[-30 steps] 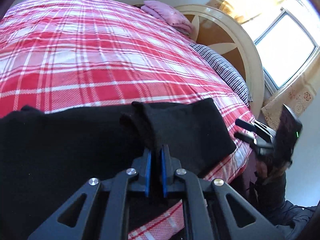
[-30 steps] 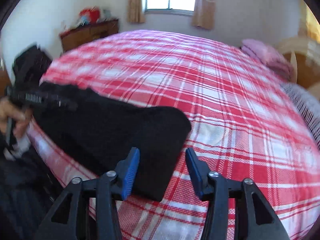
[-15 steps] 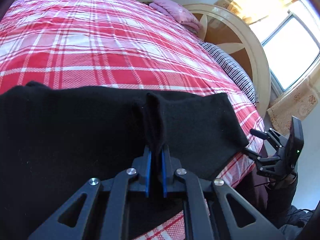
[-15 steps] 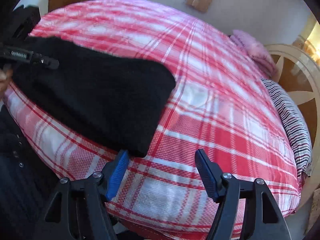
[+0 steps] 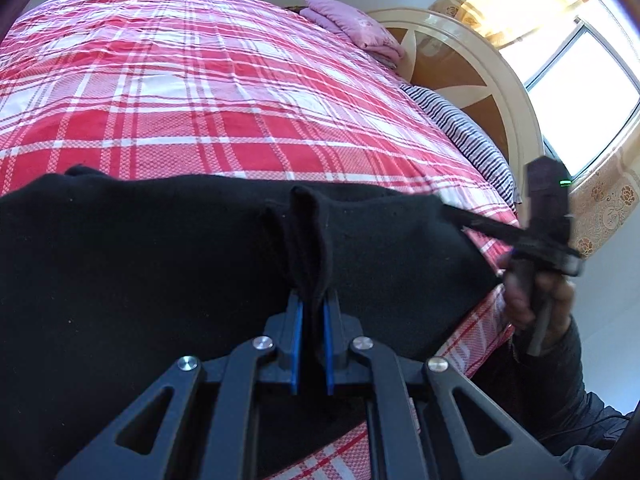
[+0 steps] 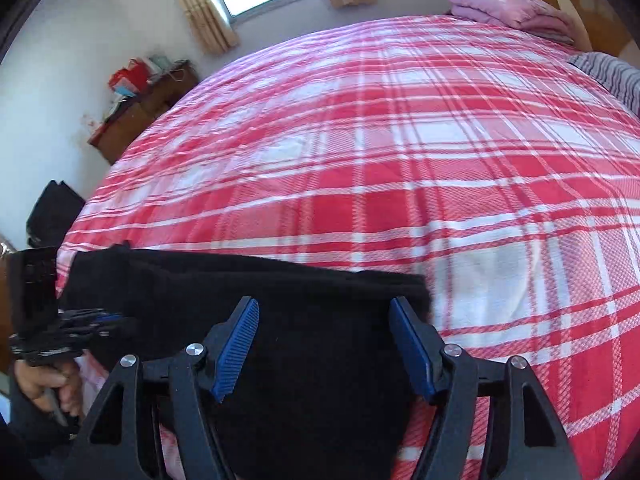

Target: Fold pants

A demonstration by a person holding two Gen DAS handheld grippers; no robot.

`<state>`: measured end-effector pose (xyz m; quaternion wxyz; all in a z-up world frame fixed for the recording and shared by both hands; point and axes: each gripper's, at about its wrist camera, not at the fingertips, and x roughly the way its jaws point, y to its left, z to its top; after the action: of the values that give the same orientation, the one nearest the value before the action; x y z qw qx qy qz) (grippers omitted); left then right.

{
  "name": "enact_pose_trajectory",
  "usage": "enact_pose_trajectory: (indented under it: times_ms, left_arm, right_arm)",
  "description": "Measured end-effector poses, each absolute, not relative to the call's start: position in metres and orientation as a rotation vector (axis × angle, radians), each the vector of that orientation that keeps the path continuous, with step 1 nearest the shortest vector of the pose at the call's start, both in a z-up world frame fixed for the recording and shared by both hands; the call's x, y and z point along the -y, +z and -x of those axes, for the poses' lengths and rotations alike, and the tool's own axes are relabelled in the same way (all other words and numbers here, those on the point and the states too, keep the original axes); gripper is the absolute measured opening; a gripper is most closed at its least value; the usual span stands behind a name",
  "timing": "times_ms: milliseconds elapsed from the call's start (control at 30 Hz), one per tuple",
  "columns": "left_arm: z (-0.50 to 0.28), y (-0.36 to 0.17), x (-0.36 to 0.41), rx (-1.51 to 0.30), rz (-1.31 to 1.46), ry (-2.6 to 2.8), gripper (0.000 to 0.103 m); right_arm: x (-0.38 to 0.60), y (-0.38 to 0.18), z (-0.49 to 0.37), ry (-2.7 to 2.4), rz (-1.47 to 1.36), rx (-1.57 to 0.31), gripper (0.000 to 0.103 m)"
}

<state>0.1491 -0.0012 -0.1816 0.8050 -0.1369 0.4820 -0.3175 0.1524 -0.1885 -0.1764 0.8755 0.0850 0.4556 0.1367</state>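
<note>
Blue rubber pads line the fingers of the left gripper (image 5: pixel 312 344), which sits at the bottom centre of the left wrist view with its jaws pinched tight on a raised fold of the black pants (image 5: pixel 160 264). The pinched ridge of cloth rises straight up out of the pads, and the rest of the garment spreads flat to either side across the lower half of that frame, lying on the near edge of the red and white plaid bedspread (image 5: pixel 208 92).

In the right wrist view the right gripper (image 6: pixel 324 344) fills the bottom of the frame with its ribbed blue pads (image 6: pixel 236 348) set wide apart. They hover over one end of the pants (image 6: pixel 320 360), whose edge ends near the right-hand pad; whether either pad touches the cloth I cannot tell, and nothing is squeezed between them.

Farther out, at the lower right of the left wrist view, a hand (image 5: pixel 532 300) in a dark sleeve grips the right tool's handle, blurred. A folded pink blanket (image 5: pixel 352 28) lies at the top of that frame, a striped pillow (image 5: pixel 464 136) below it against the cream and brown headboard (image 5: pixel 480 64). A wooden dresser (image 6: pixel 136 116) stands at the upper left of the right wrist view.
</note>
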Motion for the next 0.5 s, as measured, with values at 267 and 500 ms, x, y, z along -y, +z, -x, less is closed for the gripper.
enact_pose_trajectory:
  times_ms: [267, 500]
  left_arm:
    - [-0.145, -0.181, -0.004, -1.017, 0.295, -0.673, 0.013]
    - [-0.142, -0.183, -0.01, -1.016, 0.27, -0.648, 0.021]
  right_arm:
    - [0.177, -0.132, -0.09, 0.435, -0.134, -0.859, 0.069]
    - [0.141, -0.171, -0.057, 0.366, 0.202, -0.916, 0.069]
